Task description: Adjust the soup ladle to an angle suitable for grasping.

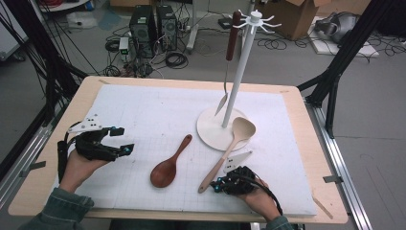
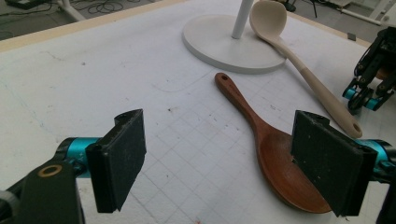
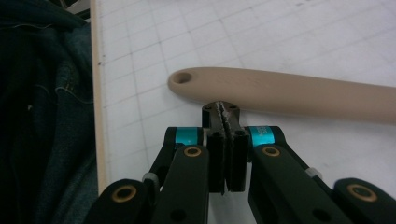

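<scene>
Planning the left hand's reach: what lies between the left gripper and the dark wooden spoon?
Bare gridded mat; high view shows left gripper and dark wooden spoon apart.

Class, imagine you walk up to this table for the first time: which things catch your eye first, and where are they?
A tall white utensil stand rises at the mat's far right, a dark-handled tool hanging from it. A dark wooden spoon lies mid-mat. A pale spoon leans on the stand's base, its handle end just ahead of the shut right hand-held gripper.

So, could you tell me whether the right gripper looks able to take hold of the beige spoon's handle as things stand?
Probably not yet: the right gripper sits just beside the beige spoon with nothing between, but its jaws are shut and would need opening.
</scene>
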Motion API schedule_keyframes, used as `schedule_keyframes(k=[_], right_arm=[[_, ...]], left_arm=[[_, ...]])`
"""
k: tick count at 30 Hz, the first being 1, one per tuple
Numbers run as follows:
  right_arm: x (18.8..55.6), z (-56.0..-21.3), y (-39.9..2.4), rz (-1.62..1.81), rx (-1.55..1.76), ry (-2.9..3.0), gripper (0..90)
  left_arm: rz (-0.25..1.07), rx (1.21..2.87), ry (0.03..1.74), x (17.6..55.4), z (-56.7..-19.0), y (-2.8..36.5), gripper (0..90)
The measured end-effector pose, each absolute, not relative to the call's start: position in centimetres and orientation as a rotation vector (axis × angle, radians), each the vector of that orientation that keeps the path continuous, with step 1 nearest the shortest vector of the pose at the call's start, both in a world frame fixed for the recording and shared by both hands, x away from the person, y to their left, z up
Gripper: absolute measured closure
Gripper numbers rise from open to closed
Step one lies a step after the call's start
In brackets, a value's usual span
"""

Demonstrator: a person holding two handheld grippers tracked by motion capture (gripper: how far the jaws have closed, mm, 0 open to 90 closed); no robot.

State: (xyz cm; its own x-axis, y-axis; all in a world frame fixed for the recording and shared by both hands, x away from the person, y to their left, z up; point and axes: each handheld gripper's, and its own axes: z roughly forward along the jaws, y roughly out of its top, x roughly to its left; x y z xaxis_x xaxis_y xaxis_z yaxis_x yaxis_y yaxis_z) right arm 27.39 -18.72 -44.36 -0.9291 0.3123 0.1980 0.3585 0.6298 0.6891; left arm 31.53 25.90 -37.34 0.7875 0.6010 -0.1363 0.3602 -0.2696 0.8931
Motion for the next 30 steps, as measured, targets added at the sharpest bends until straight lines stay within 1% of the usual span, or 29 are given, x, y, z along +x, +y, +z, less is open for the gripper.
schedule_keyframes(k=[9,20,30], right_arm=[[26.9,-44.4,-17.5,-1.197,-0.489,-2.792,89.7],[27.0,-44.2,-17.0,-1.207,-0.484,-2.791,89.7],[26.6,-44.3,-16.0,-1.193,-0.409,-2.788,89.7]], left_arm=[[0.278,1.893,0.728,31.5,-37.3,25.9,19.1],[0.278,1.890,0.731,31.5,-37.3,25.8,19.1],[0.276,1.889,0.735,31.5,-37.3,25.9,19.1]])
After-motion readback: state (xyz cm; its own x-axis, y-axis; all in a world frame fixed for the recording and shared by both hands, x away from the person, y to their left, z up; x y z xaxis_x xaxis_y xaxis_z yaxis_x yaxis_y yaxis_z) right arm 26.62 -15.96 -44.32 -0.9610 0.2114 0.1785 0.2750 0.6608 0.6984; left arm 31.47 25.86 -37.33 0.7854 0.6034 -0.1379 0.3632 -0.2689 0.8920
